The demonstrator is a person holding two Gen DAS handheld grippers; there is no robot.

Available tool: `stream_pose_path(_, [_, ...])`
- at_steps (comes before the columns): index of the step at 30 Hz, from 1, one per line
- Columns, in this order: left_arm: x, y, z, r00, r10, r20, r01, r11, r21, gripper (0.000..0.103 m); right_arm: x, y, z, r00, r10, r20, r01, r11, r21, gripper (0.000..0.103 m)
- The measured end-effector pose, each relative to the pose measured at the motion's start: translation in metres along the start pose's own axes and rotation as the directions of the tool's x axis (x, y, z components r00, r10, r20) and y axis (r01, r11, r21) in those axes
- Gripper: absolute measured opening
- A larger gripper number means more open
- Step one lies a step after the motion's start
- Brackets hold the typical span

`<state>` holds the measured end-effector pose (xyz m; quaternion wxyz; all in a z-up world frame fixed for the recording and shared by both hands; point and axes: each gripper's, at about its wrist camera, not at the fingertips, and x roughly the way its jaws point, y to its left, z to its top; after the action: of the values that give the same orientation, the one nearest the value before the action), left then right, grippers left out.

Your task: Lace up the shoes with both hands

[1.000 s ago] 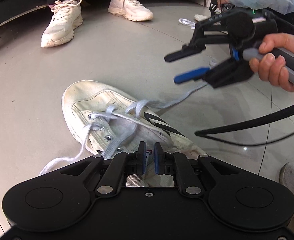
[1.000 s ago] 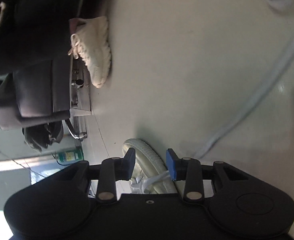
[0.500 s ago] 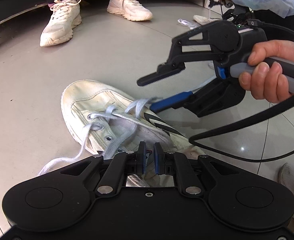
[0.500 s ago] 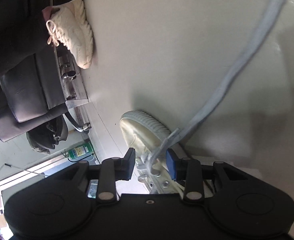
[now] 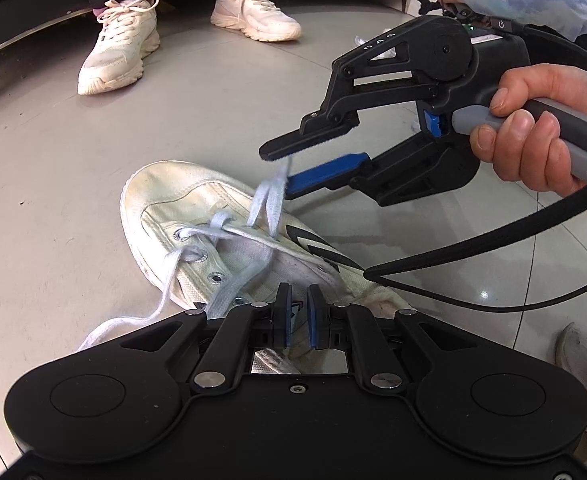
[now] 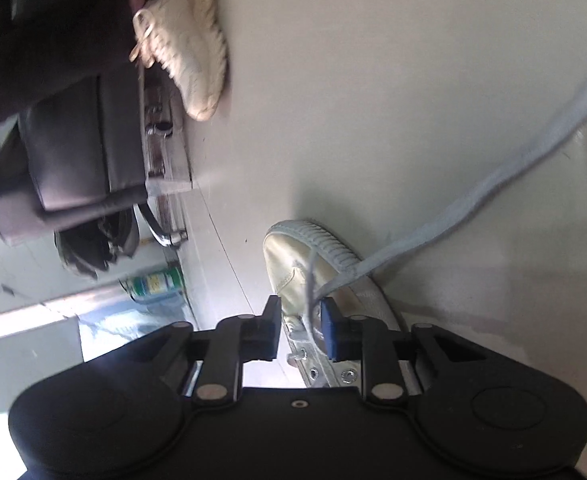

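A: Starting on the left, what is the left gripper (image 5: 298, 314) doing?

B: It sits low over the heel end of the worn cream canvas sneaker (image 5: 229, 240), fingers nearly together with only a thin gap. Whether it pinches the shoe's tongue I cannot tell.

A: And ahead of it, to the right?

B: That is where the change is. A second ago the right gripper (image 5: 293, 168) hung well off to the side, with the pale grey flat shoelace (image 5: 267, 200) trailing slack. Now it has swung in over the toe half, and a loop of lace rises between its spread, unclenched fingers.

A: So nothing is held yet?

B: In the right wrist view the gripper (image 6: 299, 330) stands open, with the lace (image 6: 453, 208) passing between its fingers and running off across the grey floor (image 5: 53, 168). I judge closing on that loop comes next; most eyelets are still unlaced.
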<state>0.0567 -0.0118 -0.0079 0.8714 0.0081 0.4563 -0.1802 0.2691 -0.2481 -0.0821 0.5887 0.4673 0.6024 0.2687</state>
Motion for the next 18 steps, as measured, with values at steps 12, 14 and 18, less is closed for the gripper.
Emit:
stream_pose_path(12, [0.0, -0.004, 0.0, 1.0, 0.009, -0.001, -0.009, 1.0, -0.003, 0.008, 0.031, 0.072, -0.037, 0.96, -0.279, 0.035, 0.204, 0.607, -0.768, 0.004])
stream_pose_path(14, [0.0, -0.004, 0.0, 1.0, 0.011, -0.001, -0.011, 1.0, -0.005, 0.008, 0.036, 0.085, -0.055, 0.94, -0.331, 0.083, 0.22, 0.402, -0.889, 0.004])
stream_pose_path(18, [-0.001, -0.005, -0.001, 1.0, 0.014, -0.003, -0.014, 1.0, 0.0, 0.008, 0.044, 0.098, -0.081, 0.907, -0.384, 0.171, 0.213, 0.07, -0.975, 0.003])
